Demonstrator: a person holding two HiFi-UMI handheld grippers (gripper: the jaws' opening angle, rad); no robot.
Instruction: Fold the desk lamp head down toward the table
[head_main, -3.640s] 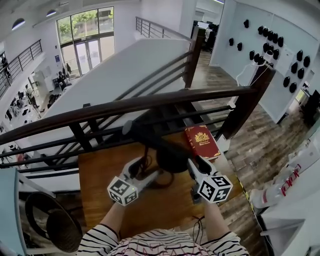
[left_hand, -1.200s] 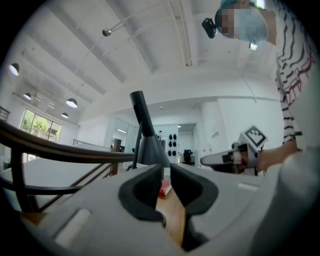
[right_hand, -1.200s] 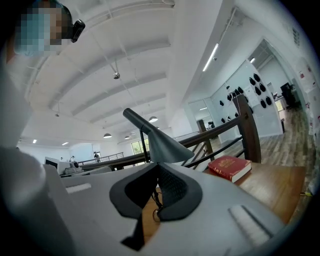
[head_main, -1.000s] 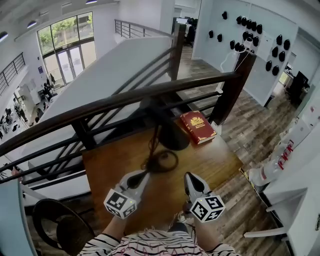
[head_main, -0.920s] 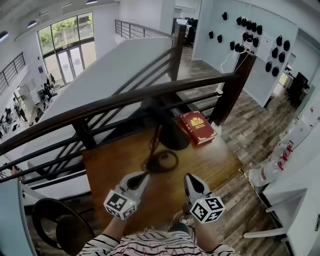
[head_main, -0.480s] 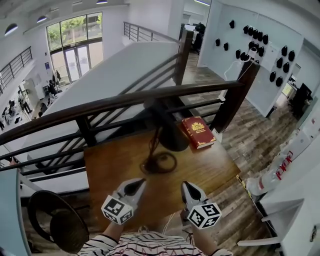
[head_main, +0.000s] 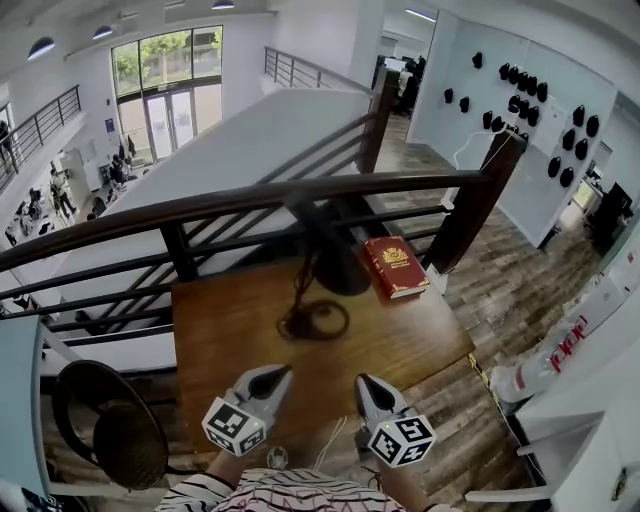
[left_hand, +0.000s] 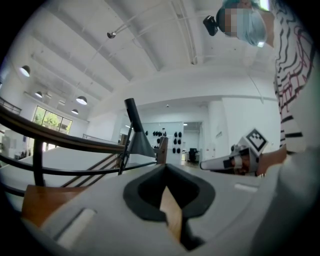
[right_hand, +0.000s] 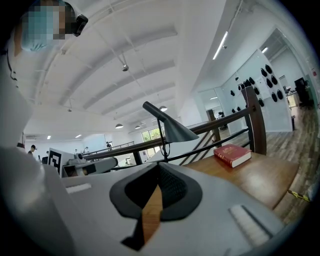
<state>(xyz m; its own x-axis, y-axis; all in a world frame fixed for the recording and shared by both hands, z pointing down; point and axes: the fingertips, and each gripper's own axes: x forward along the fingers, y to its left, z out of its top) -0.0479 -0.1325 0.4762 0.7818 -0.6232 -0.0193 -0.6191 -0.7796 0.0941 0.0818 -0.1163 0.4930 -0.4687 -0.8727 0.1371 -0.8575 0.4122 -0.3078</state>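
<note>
Seven items, and we list them as they stand.

1. Left hand-held gripper: grey-white body with a square-marker cube at the rear. It points toward the lamp from over the near edge of the bench. In the left gripper view we see its jaws pressed together, with nothing between them.

2. Right hand-held gripper: same build, near the left one and over the same near edge. Its jaws are likewise pressed together and pinch nothing.

3. Black desk lamp with a cone-shaped shade: stands at the far side of the bench, close against the railing and well apart from both hand-held grippers. In the right gripper view we note a thin upright stem and a short arm jutting up to the left. The shade slants with its wide mouth downward. A dark loop lies on the bench at the foot of the stem — base or cord, we cannot tell.

4. Red hardback book with a gold emblem: lies flat toward the far right corner of the bench, just beside the lamp shade.

5. Brown wooden bench: rectangular top, set against the railing.

6. Dark wooden railing: handrail and slanted bars behind the bench.

7. Dark round chair: on the floor to the left of the bench.
</note>
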